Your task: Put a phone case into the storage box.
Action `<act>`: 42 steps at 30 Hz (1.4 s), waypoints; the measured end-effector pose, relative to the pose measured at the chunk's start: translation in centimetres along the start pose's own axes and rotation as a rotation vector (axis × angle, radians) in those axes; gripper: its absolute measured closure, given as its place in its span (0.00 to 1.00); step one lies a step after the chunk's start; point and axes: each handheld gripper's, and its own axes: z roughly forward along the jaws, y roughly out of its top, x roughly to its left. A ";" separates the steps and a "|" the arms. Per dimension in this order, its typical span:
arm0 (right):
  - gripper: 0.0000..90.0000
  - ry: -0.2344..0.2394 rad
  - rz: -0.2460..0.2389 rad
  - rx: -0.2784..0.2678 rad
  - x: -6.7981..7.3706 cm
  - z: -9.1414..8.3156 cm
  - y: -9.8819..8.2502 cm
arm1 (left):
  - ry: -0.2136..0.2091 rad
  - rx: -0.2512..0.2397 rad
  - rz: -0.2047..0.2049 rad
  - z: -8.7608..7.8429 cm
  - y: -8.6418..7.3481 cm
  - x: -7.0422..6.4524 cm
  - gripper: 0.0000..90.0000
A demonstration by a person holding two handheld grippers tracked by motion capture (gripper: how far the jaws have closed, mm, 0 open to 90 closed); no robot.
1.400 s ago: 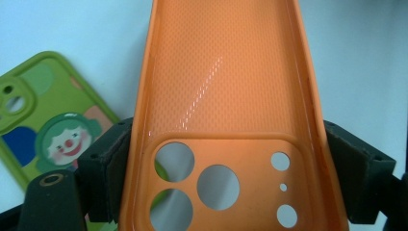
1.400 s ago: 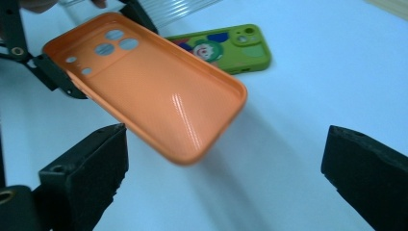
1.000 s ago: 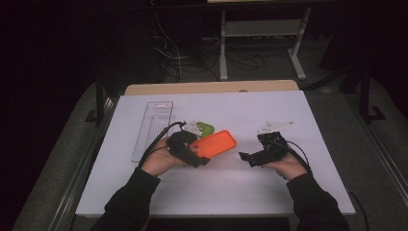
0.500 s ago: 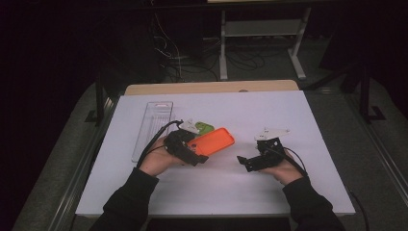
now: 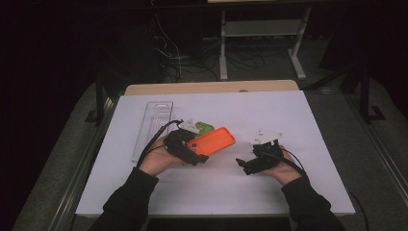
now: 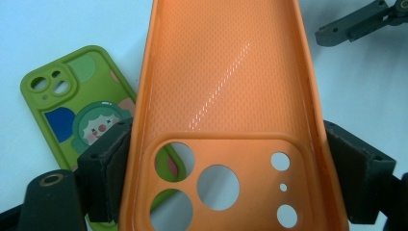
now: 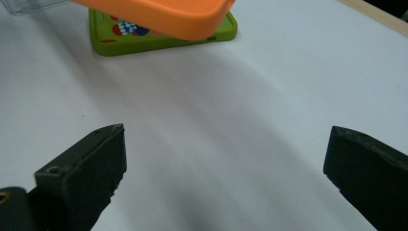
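My left claw (image 6: 219,159) grips the orange case (image 6: 223,96) across its camera end, hollow side up, raised over the table (image 5: 288,120) so the other end stays free. My right claw (image 7: 221,168), at 3 o'clock of it, stands wide, grasping nothing. The green case (image 6: 77,101) lies beneath.
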 end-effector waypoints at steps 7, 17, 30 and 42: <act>0.00 -0.024 -0.068 -0.011 0.5 -0.2 0.3 | -0.001 0.001 0.000 -0.1 0.0 0.0 0.18; 0.00 -0.077 -0.188 -0.016 1.0 -0.5 0.5 | -0.006 0.020 0.016 0.1 0.0 -0.1 0.18; 0.01 -0.145 -0.319 -0.030 1.8 -0.6 0.7 | -0.014 0.027 0.023 0.2 0.0 -0.1 0.18; 0.01 -0.223 -0.488 -0.008 2.8 -0.4 0.8 | -0.015 0.018 0.014 0.2 0.0 0.0 0.18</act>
